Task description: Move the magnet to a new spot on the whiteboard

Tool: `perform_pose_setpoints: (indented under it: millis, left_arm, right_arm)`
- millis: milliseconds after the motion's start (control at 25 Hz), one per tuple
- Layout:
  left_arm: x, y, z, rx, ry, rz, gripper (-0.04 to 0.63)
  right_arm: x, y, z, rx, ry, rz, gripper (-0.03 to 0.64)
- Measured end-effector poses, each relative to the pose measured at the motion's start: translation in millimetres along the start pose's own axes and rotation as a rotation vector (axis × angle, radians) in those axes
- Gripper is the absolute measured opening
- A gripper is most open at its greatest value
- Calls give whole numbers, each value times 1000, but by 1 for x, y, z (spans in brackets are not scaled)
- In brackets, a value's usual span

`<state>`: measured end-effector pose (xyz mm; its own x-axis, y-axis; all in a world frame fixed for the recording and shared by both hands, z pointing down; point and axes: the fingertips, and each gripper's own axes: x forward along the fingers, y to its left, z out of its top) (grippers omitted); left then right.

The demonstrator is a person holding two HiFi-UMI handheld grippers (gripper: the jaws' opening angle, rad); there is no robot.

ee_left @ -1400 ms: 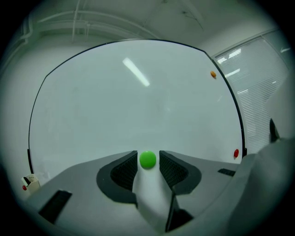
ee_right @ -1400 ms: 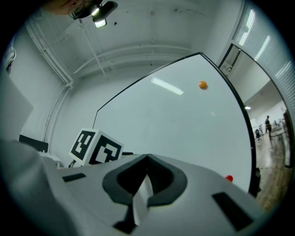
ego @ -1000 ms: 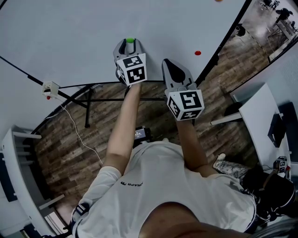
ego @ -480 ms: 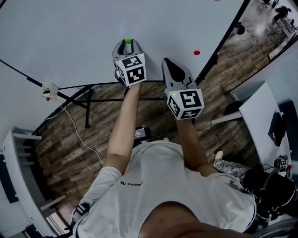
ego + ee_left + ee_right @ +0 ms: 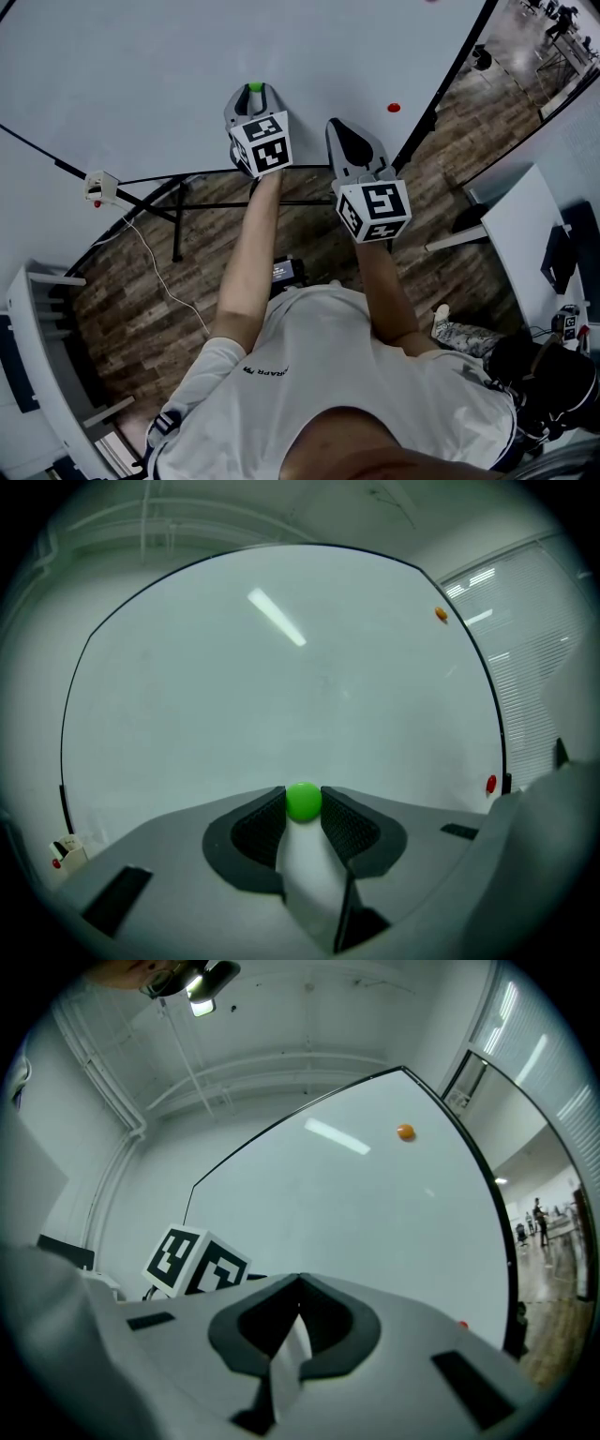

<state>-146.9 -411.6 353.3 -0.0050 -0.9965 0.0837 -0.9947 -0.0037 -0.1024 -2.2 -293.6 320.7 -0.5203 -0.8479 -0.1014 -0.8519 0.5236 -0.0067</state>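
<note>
Jaws of the left gripper point(image 5: 253, 93) are closing on a small round green magnet point(image 5: 303, 801). It sits right at the tips of the dark ribbed pads point(image 5: 259, 825), and both pads appear to touch its sides. The magnet is on the face of the large white whiteboard point(image 5: 141, 66), low on the board, a little above its black bottom edge. The head view shows only the magnet's green top between the tips.

The right gripper point(image 5: 298, 1282) is held just to the right of the left one, lower and off the board. Its jaws are together at the tips with nothing between them.

Other marks on the board:
- A small red magnet point(image 5: 394, 108) lies well to the right of the green one, near the board's right edge.
- A small orange magnet point(image 5: 405, 1132) lies high up, toward the same edge.
- A little white box with a red spot point(image 5: 100, 183) hangs at the bottom edge, far left.

Below the board are black stand legs point(image 5: 175, 220) on a brown wood-plank floor point(image 5: 141, 300). A white table point(image 5: 525, 234) stands off to the right.
</note>
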Motion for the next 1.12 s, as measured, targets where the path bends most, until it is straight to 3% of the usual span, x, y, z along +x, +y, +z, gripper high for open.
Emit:
perform_pose_setpoints:
  millis: [1120]
  left_arm:
    - [-52, -9, 23, -24, -88, -36, 120]
  right_arm:
    - [-11, 13, 6, -5, -6, 6, 14]
